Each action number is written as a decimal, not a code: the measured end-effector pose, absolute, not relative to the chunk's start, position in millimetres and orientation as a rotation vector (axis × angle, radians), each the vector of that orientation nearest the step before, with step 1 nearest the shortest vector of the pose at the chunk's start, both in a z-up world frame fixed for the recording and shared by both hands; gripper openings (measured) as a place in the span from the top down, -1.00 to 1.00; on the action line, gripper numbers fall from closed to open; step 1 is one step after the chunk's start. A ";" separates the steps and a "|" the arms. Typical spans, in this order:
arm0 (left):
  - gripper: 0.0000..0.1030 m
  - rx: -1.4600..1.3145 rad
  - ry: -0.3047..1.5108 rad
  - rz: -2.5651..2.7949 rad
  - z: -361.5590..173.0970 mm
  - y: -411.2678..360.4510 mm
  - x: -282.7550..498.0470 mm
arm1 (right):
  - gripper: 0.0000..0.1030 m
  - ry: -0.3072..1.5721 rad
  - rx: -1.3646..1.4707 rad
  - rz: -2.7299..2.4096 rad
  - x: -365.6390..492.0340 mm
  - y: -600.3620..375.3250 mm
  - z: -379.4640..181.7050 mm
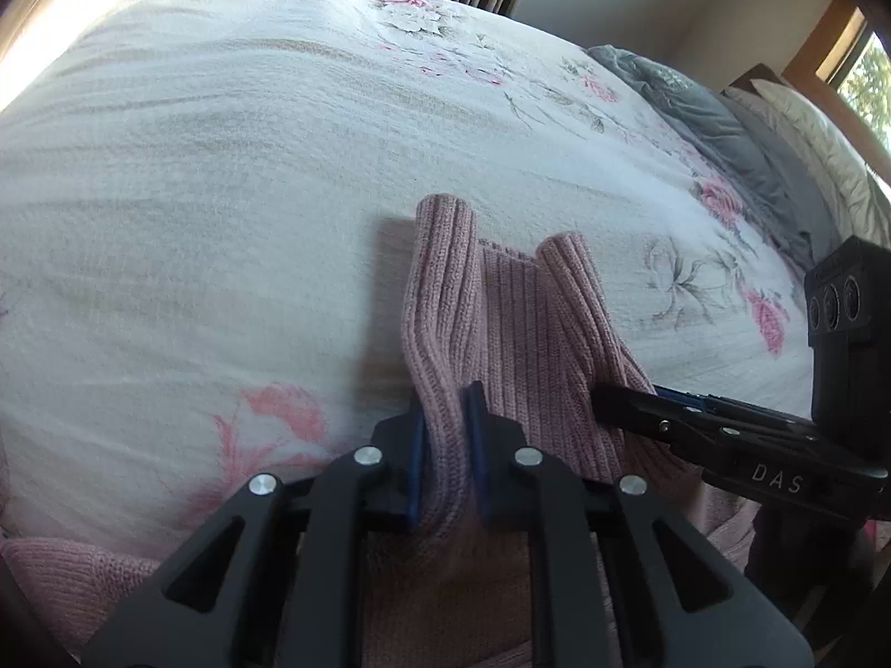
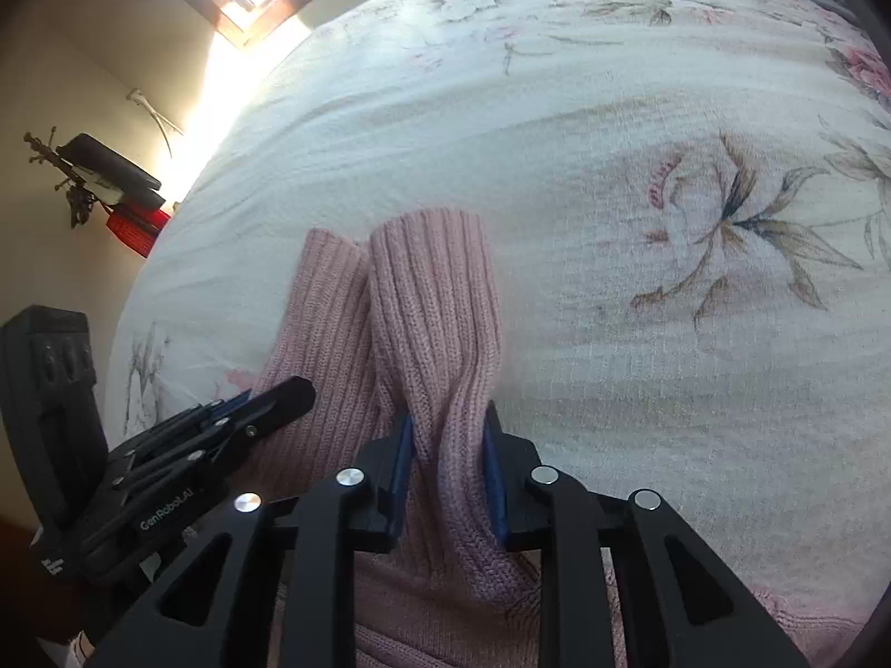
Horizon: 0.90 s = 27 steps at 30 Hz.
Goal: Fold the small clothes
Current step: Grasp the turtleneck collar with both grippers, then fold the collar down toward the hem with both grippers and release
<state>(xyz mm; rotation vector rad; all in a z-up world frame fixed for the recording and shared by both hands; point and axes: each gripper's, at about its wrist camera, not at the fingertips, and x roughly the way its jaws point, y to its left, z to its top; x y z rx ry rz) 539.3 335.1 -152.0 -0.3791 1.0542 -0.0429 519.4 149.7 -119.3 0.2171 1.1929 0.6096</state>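
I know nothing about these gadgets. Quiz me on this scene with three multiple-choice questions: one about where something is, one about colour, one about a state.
1. Where does the knitted garment lie?
A. on a floral bedspread
B. on a wooden floor
C. in a basket

2. What colour is the garment?
A. navy
B. dusty pink
C. green

3. What is the left gripper doing?
A. hanging open above the bed
B. clamped on a fold of the knit
C. holding a pillow

Answers:
1 A, the white bedspread printed with flowers spreads beneath it.
2 B, the ribbed knit looks pink in both views.
3 B, its blue pads squeeze a ridge of fabric; the right gripper does likewise.
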 end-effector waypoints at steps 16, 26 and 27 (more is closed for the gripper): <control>0.71 -0.304 0.750 -0.271 -99.2 319.3 395.3 | 0.42 0.820 -0.024 0.834 367.3 111.2 -43.6; 0.41 -0.362 0.849 -0.292 -118.9 348.6 316.7 | 0.04 0.938 -0.044 0.925 291.6 75.3 -61.4; 0.36 -0.382 0.849 -0.287 -117.0 352.4 315.6 | 0.02 0.948 -0.005 0.925 294.1 69.5 -60.6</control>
